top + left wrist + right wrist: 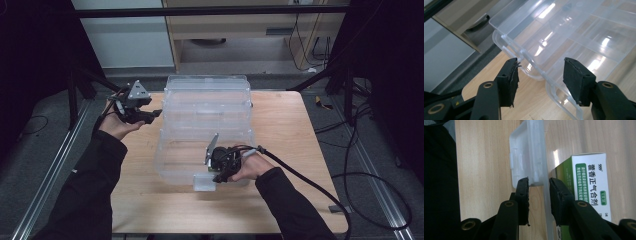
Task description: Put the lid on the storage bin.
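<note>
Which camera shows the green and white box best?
The right gripper view: the box sits close up inside the clear case, its label sharp. In the high view the right gripper covers that spot. The left gripper view shows the case's lid and compartments.

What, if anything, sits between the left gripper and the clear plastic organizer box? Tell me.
Nothing visible. The left gripper, jaws open, hangs just off the clear organizer box's left edge, with only bare wooden table and air between its pads and the box rim.
</note>
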